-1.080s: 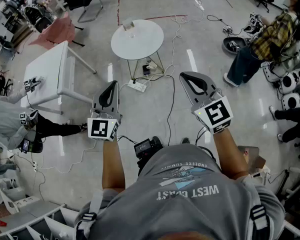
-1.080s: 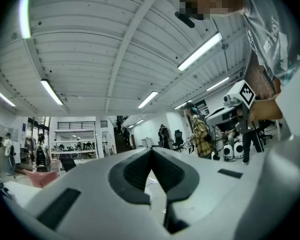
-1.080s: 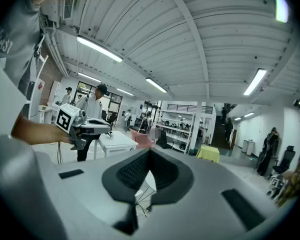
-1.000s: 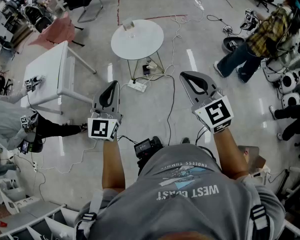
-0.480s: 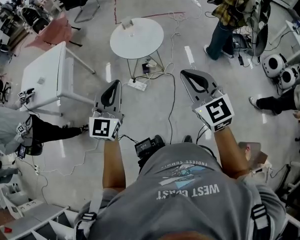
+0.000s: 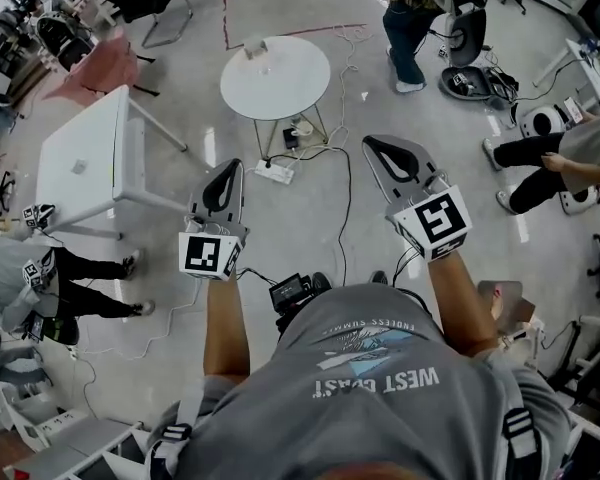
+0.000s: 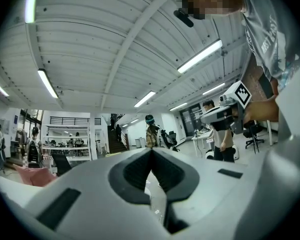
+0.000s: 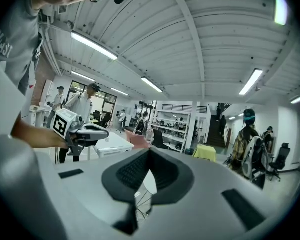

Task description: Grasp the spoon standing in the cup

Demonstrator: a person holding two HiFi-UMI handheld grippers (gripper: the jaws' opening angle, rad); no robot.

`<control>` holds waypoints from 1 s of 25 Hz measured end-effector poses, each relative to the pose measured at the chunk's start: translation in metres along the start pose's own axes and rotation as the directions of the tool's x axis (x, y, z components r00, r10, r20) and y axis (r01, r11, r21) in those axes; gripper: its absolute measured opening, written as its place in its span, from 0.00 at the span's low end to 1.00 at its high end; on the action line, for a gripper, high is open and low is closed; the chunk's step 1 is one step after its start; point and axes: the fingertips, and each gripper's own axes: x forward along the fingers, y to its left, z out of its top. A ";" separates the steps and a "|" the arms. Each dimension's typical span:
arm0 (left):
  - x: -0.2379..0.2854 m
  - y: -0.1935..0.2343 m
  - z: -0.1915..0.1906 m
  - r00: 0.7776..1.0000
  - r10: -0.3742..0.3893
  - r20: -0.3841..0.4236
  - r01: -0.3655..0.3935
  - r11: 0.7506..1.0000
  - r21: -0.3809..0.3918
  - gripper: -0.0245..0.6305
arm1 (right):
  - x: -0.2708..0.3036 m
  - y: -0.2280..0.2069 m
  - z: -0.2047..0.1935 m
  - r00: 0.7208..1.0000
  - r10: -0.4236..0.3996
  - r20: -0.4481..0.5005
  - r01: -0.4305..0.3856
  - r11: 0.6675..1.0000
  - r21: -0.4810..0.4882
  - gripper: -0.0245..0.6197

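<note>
A round white table (image 6: 290,86) stands on the floor ahead of me in the head view. Near its far edge sit a small clear cup (image 6: 265,66) and a small white block (image 6: 255,46). No spoon can be made out at this distance. My left gripper (image 6: 226,169) is held at waist height, well short of the table, its jaws shut on nothing. My right gripper (image 6: 374,145) is level with it on the right, also shut and empty. In the left gripper view (image 7: 151,150) and the right gripper view (image 8: 149,150) the jaw tips meet, pointing across the room.
A white square table (image 6: 90,158) stands at the left. A power strip (image 6: 277,173) and cables lie on the floor between me and the round table. A person (image 6: 412,13) stands at the back right, others sit at the right edge and at the left.
Both grippers have barely moved. The person in the plaid shirt has walked from the right side to the back of the room. The head view has shifted slightly.
</note>
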 end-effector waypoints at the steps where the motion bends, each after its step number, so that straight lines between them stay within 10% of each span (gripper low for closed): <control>1: 0.000 0.003 -0.001 1.000 -0.002 0.003 0.002 1.000 -0.003 0.04 | 0.003 0.001 0.001 1.000 -0.004 0.000 0.004 1.000 0.003 0.04; 25: 0.085 0.037 -0.032 0.988 0.112 -0.107 -0.104 0.992 0.075 0.04 | 0.073 -0.090 -0.034 0.996 0.093 0.011 -0.094 0.992 0.090 0.04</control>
